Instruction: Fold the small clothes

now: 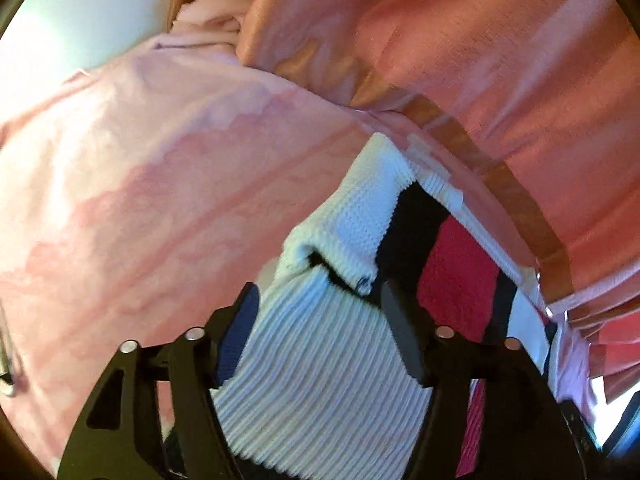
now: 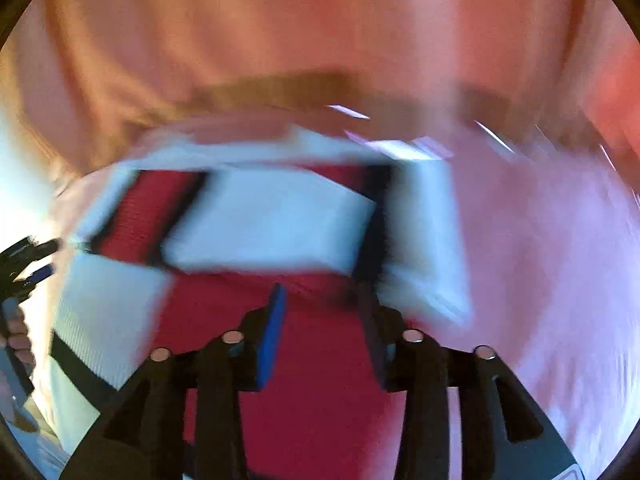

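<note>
The left gripper (image 1: 320, 304) points forward and slightly up over a knit sweater (image 1: 328, 380), its jaws spread wide, the blue pad (image 1: 236, 340) on one side and the black finger (image 1: 404, 332) on the other, with the white ribbed hem lying between them; whether either pad touches the knit I cannot tell. A folded white corner of the sweater rises just past the fingertips, with black and red panels to its right. In the right wrist view this gripper shows small at the far left edge, beside the sweater's white part, with a hand (image 2: 18, 336) below it. The right gripper (image 2: 324, 304) is aimed across the sweater's red middle (image 2: 320, 380), jaws spread apart with nothing between them but the red knit beneath; the view is heavily blurred, so contact cannot be judged. The sweater lies on a pink sheet (image 1: 140, 184) that fills the left and lower ground of both views. Behind it hangs orange-pink cloth (image 1: 480, 60) with a darker band along its lower edge, and a bright white wall (image 1: 80, 12) shows at upper left
</note>
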Motion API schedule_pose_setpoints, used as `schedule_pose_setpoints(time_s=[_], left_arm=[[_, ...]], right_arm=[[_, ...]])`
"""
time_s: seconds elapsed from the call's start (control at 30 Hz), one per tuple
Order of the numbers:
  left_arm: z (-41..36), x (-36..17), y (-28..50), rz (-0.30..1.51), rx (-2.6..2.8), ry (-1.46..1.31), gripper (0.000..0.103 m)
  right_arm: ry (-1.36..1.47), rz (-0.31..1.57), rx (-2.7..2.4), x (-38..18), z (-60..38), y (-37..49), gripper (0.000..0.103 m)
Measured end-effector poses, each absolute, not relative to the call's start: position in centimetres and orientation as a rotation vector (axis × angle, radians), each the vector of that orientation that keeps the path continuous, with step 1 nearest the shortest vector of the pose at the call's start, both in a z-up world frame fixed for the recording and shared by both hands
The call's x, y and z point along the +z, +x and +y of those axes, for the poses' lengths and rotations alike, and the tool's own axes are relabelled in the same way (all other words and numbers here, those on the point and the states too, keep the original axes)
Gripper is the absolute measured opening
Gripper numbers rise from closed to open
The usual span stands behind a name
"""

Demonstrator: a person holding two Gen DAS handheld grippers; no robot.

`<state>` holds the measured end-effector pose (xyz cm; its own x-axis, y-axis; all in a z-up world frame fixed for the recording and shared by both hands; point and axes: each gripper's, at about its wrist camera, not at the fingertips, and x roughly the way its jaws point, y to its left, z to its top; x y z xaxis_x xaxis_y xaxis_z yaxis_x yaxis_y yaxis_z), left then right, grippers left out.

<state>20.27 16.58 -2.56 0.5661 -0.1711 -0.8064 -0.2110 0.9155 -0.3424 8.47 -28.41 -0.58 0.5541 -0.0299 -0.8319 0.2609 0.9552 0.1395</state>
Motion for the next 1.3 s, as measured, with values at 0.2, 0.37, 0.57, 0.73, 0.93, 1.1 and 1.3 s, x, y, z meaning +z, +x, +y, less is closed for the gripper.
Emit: schedule_pose_setpoints(time_s=[0.2, 0.37, 0.57, 0.73, 0.93, 1.1, 1.3], left_arm=[[16.4, -3.0, 17.5, 0.998, -0.022, -0.326, 0.066], [17.1, -4.3, 12.2, 0.997, -0.064, -0.27, 0.066], [19.5, -6.9, 5.3, 1.035, -0.024, -0.308, 0.066], [20.8, -7.5, 0.0, 1.016, -0.041, -0.352, 0.072], [20.7, -7.6, -3.4, 0.992, -0.061, -0.374, 0.076], [19.9, -7.6, -2.9, 0.981, -0.107, -0.377, 0.035], [20.1, -6.1, -3.2, 1.015, -0.175, -0.486, 0.01]], right_arm=[[0.523, 1.055, -0.182, -3.7, -33.3, 1.7, 0.041], [0.496, 1.084, -0.122, -5.2, -29.7, -3.5, 0.046], [0.566, 1.058, -0.072, -6.7, -26.1, -10.6, 0.052], [0.606, 1.048, -0.026, -7.6, -23.7, -15.0, 0.057], [0.611, 1.033, 0.06, -7.9, -20.3, -16.5, 0.059], [0.553, 1.021, 0.078, -7.9, -18.5, -14.7, 0.021], [0.537, 0.916, 0.019, -4.0, -20.3, -15.5, 0.006]])
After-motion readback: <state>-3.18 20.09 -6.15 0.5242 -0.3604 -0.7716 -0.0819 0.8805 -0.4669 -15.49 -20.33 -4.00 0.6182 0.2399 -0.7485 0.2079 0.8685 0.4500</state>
